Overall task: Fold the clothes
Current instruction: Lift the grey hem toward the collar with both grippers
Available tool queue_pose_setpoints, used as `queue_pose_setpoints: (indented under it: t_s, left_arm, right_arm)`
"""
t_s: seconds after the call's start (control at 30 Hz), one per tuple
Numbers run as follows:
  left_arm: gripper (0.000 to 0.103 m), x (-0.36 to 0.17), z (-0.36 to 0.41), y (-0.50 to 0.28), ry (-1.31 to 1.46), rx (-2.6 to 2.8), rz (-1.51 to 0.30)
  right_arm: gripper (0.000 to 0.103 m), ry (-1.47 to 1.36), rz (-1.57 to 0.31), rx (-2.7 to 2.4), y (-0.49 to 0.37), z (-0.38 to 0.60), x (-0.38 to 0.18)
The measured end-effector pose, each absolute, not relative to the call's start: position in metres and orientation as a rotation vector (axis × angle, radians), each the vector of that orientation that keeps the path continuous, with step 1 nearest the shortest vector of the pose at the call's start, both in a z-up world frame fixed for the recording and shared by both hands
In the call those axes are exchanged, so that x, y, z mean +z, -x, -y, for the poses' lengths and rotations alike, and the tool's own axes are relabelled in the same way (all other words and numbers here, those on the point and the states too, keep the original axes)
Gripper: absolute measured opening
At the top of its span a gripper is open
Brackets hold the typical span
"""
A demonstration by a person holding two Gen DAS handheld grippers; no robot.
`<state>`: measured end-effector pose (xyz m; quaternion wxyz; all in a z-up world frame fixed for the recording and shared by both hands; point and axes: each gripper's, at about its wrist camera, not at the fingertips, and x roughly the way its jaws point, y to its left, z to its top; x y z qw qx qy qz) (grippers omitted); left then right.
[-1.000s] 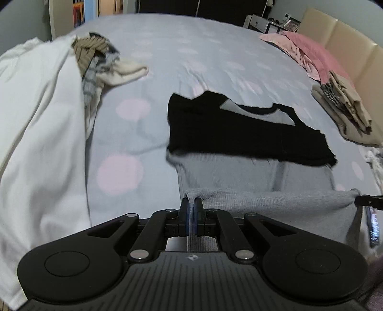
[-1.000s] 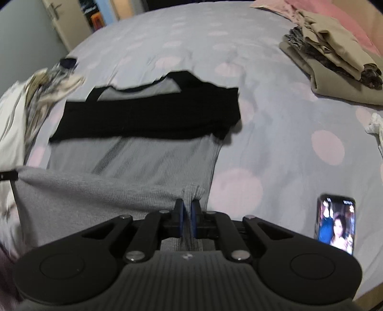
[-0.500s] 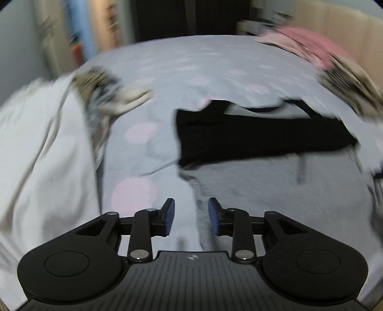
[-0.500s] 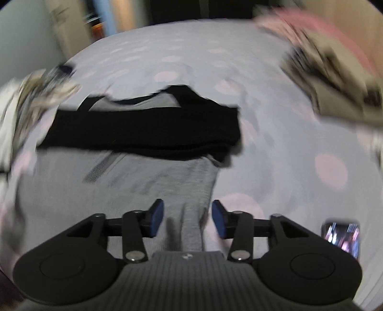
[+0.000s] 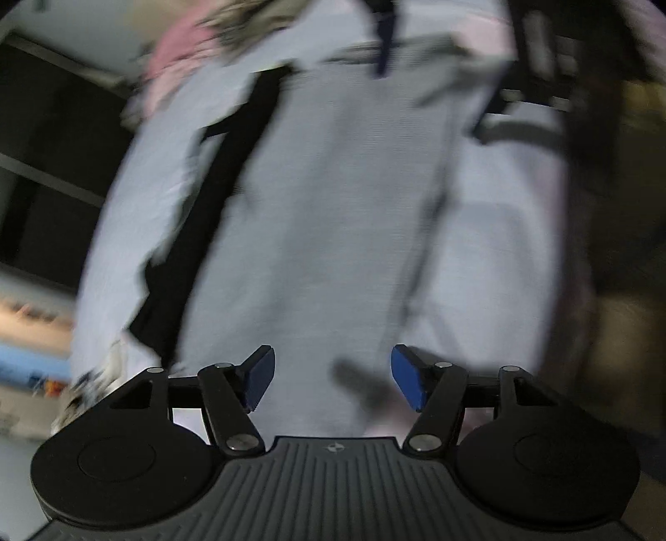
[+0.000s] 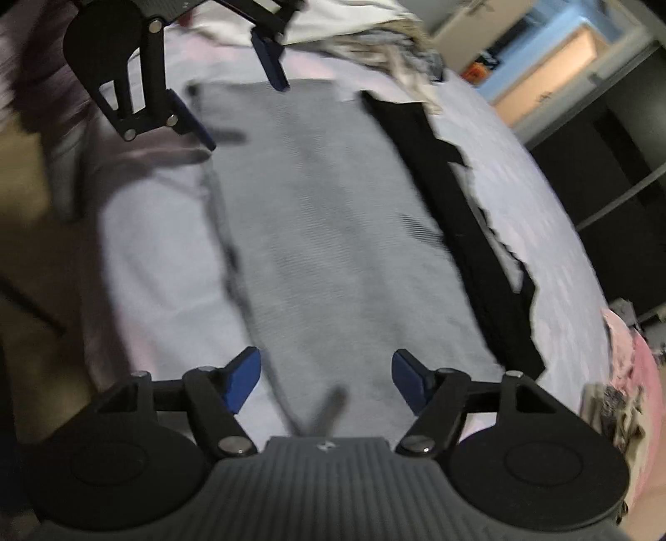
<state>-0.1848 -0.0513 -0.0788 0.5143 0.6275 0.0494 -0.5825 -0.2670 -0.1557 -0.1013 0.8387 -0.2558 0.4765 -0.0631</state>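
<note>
A grey garment lies flat on the bed, with its black part along its left side in the left wrist view. My left gripper hovers over one end, jaws opening, nothing between the blue pads. In the right wrist view the grey garment has the black part on its right. My right gripper hangs over the opposite end, jaws opening and empty. The left gripper shows at the top left there, open above the cloth. Both views are blurred.
The pale bedsheet with faint pink dots surrounds the garment. A pile of patterned clothes and white cloth lies past the far end. Pink clothes sit at the right edge, and a dark wardrobe stands beyond the bed.
Both grippers were shut on the grey hem, then let it go and opened wide. Each has rolled about a quarter turn and moved along the garment, so the bed looks rotated.
</note>
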Motion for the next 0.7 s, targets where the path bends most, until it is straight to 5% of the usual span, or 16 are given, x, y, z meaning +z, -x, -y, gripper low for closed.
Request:
queue_pose_setpoints:
  t_s: [0.43, 0.7]
  left_arm:
    - [0.066, -0.092, 0.038, 0.175, -1.595, -1.351, -0.134]
    - [0.081, -0.094, 0.047, 0.162, -1.525, -1.309, -0.243]
  right_arm:
    - [0.074, 0.539, -1.072, -0.113, 0.282, 0.151, -0.112]
    - [0.074, 0.583, -1.079, -0.133, 0.285, 0.153, -0.116]
